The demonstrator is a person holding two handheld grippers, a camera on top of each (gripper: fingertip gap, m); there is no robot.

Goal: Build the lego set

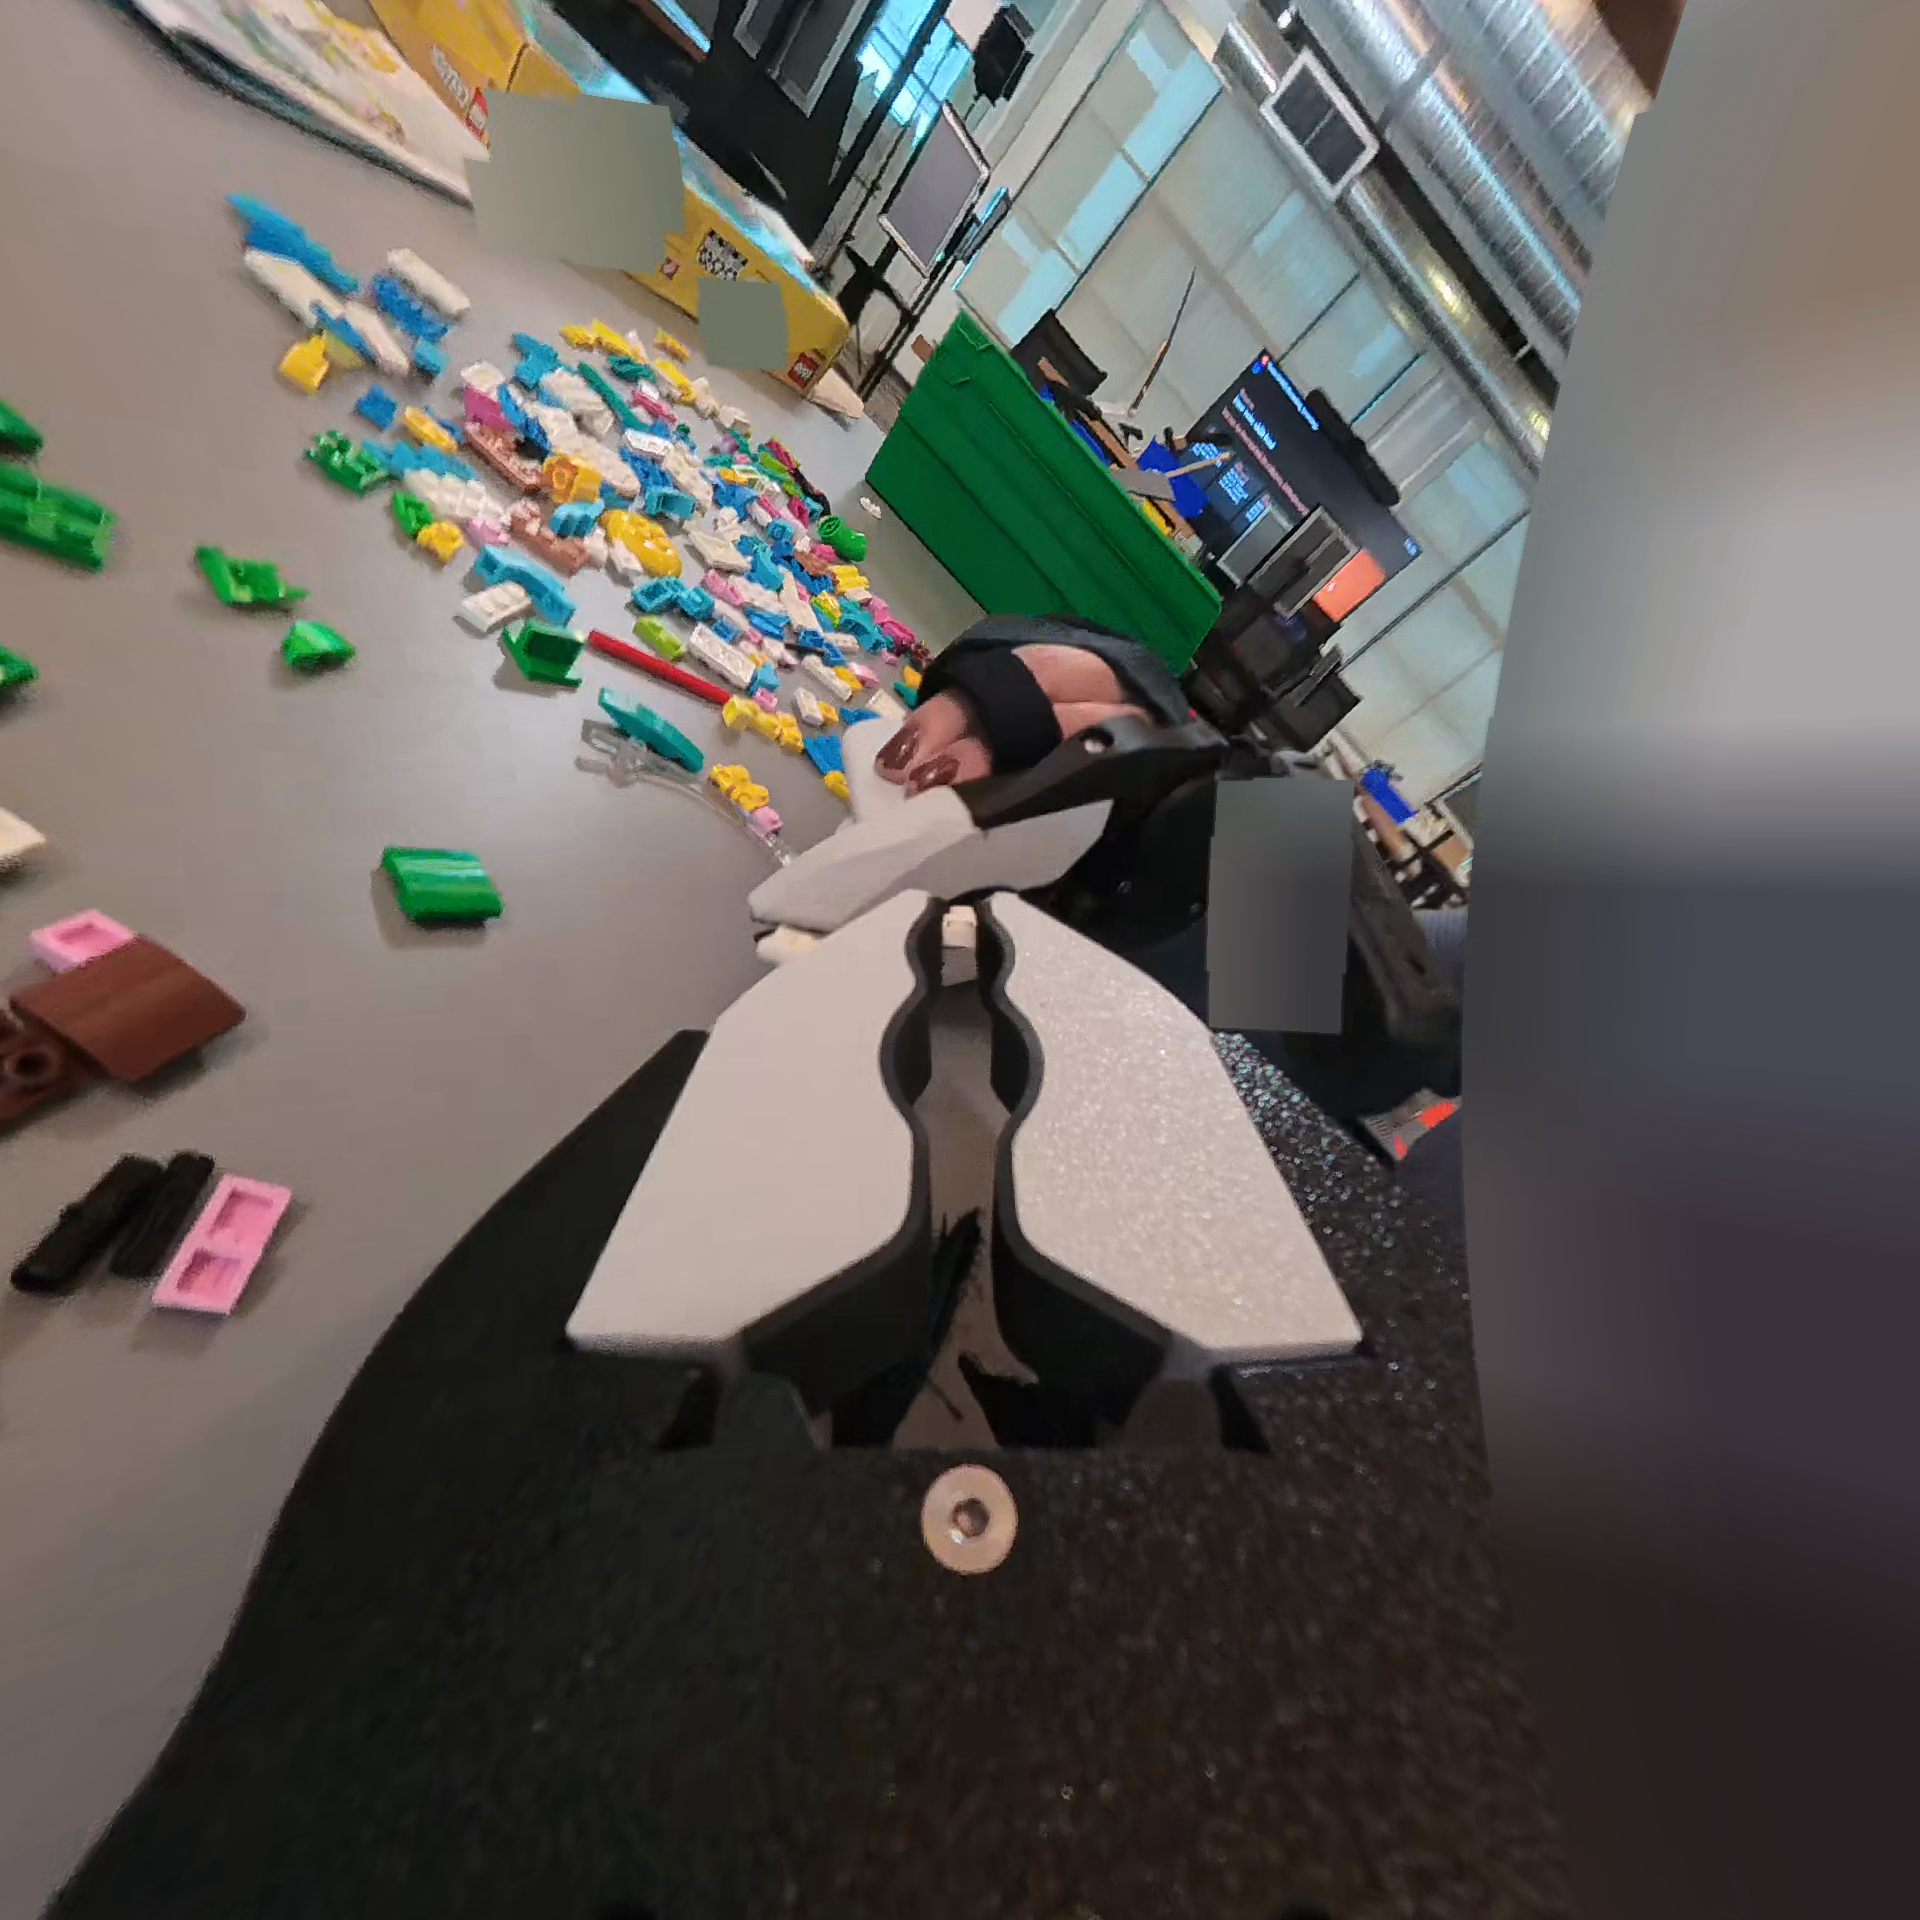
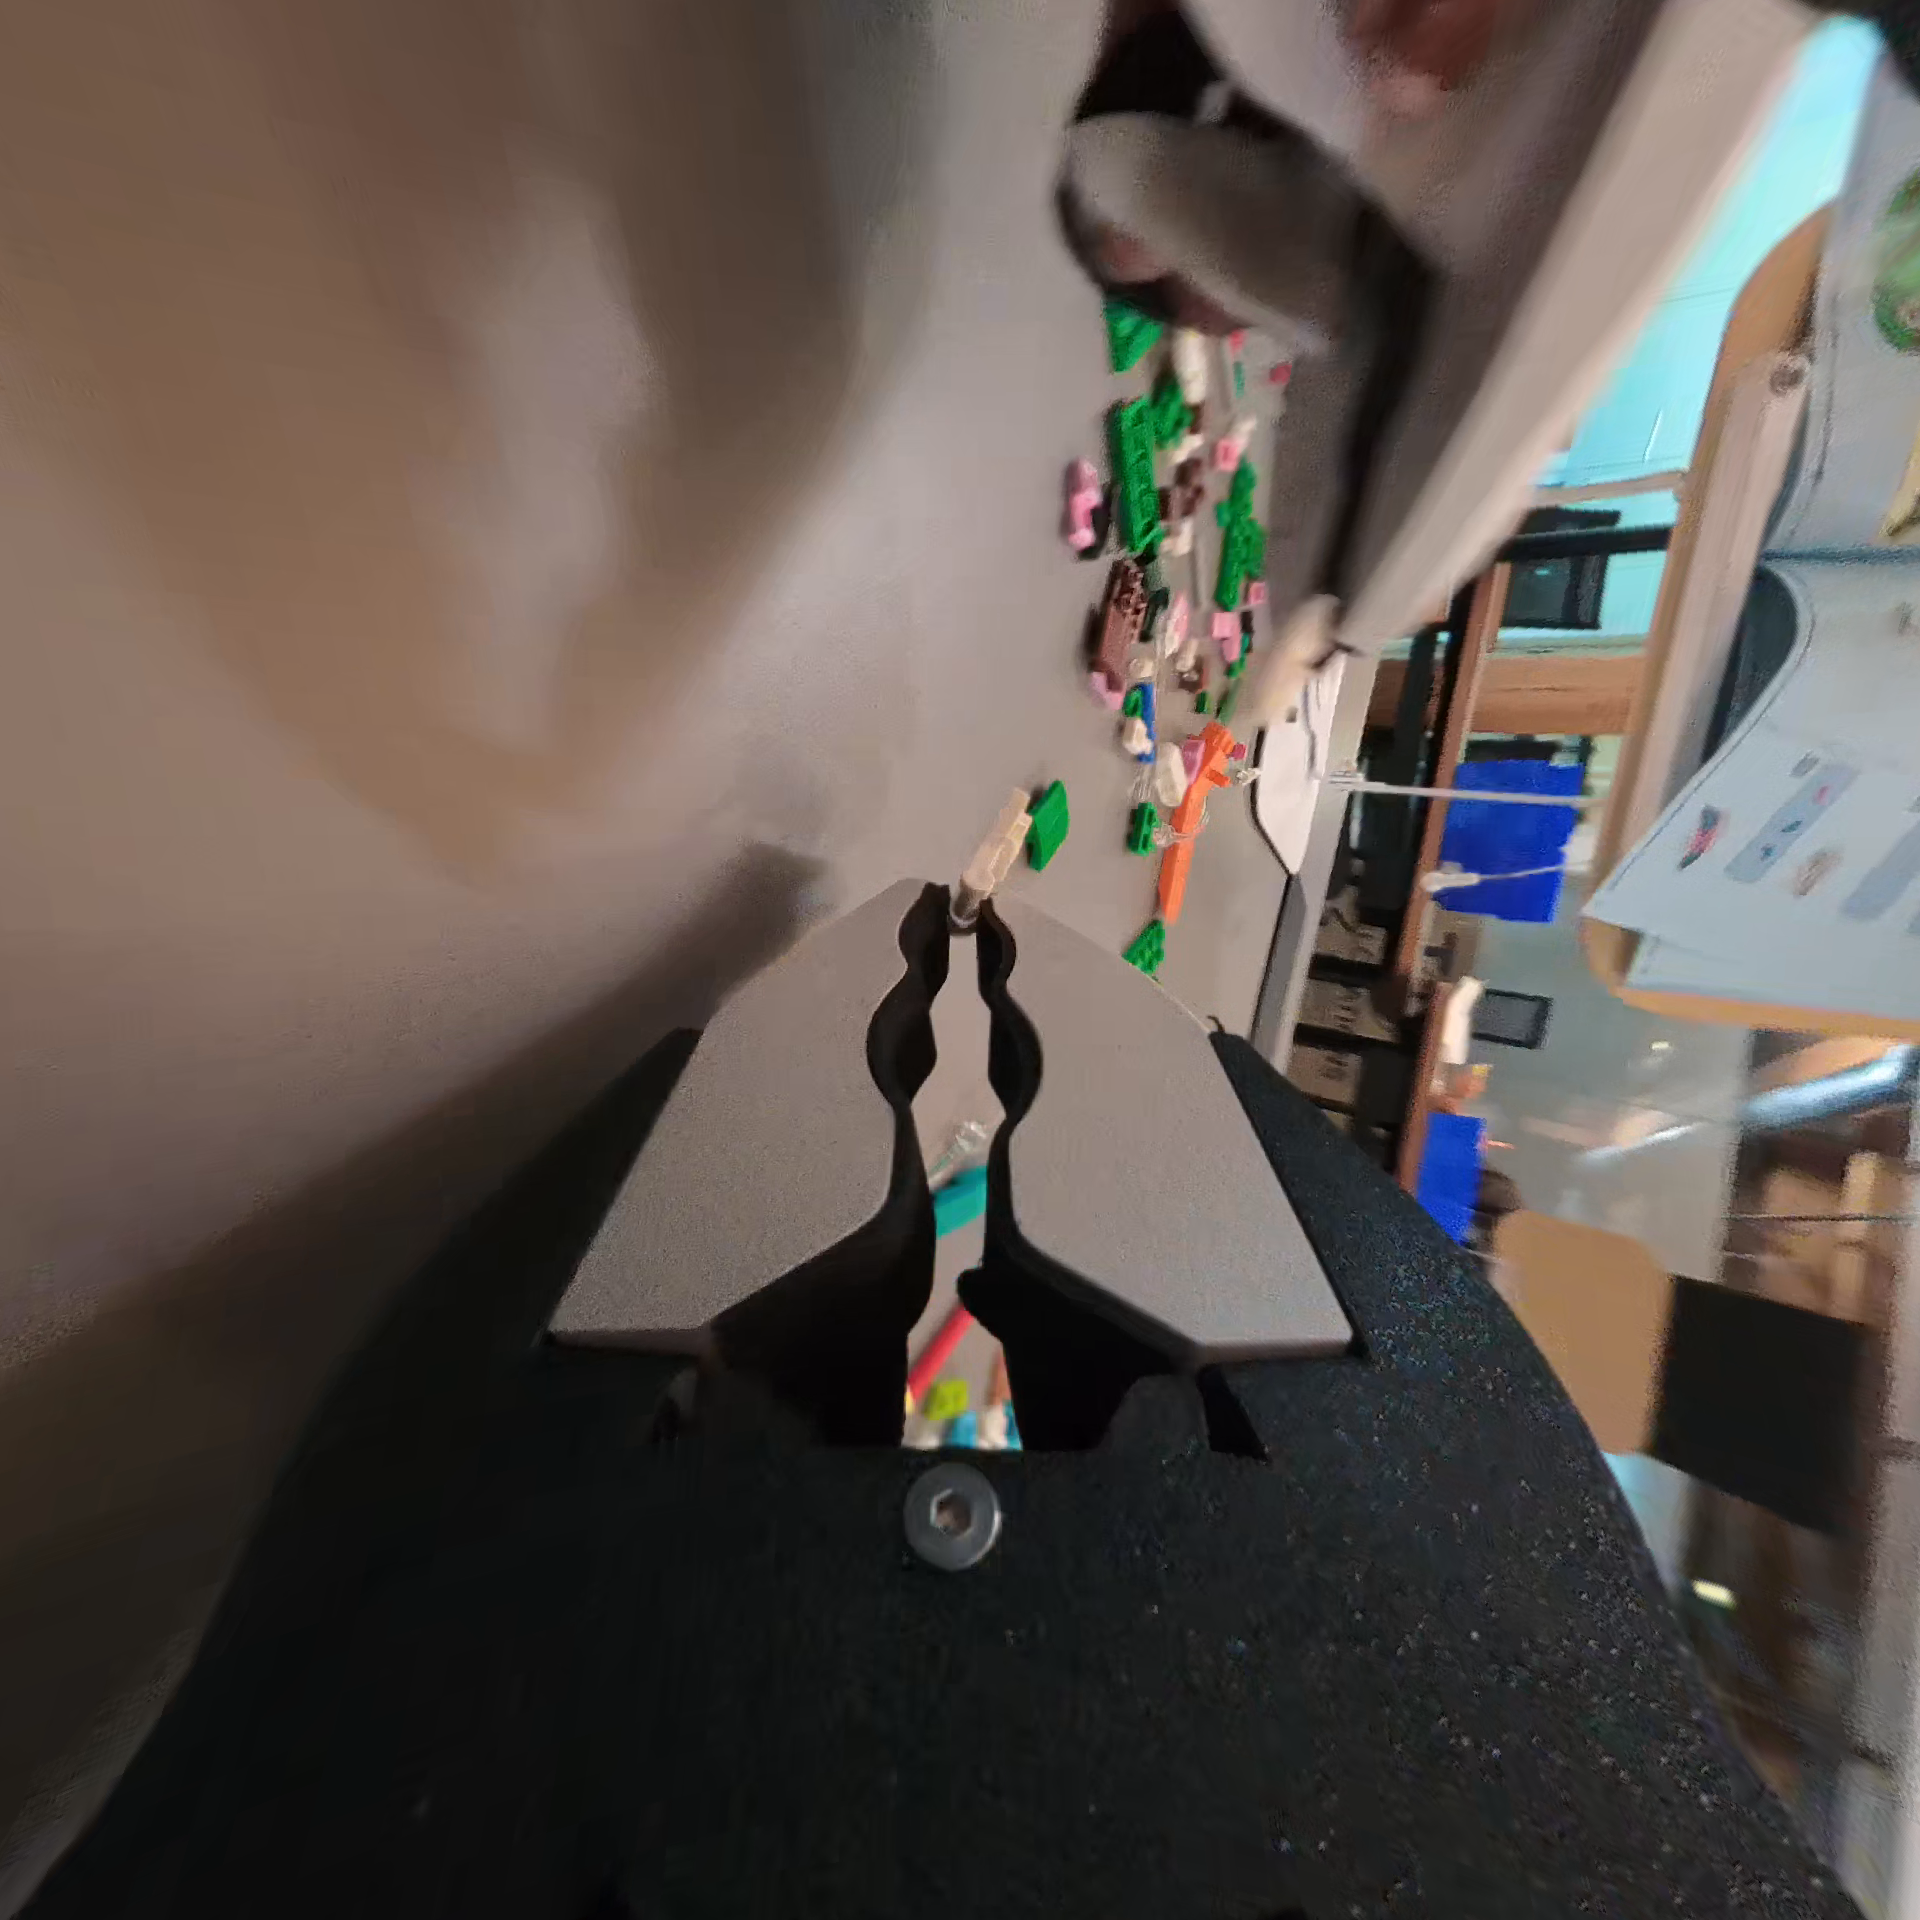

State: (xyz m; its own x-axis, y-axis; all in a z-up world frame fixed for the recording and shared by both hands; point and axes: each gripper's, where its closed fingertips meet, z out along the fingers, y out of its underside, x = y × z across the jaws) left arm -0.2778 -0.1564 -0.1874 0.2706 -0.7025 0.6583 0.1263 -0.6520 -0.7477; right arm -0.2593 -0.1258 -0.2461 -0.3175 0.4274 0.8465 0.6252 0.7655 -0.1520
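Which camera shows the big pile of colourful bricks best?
The left wrist view. The pile of bricks lies spread out and fairly sharp on the grey table there. The right wrist view only peeks at a few bricks through the gap behind its tongs.

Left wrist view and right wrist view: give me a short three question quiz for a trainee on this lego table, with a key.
1. True or false: the brown sloped piece lies inside the multicoloured pile.
2. The long rod at the pile's near edge is: A green, B red, C black.
3. Fill in the colour: the right gripper is shut on a cream piece, and the left gripper has its fingers shut on a small piece, which is ___.
Key: 1 false, it lies apart from the pile, beside a pink piece; 2 B; 3 white.
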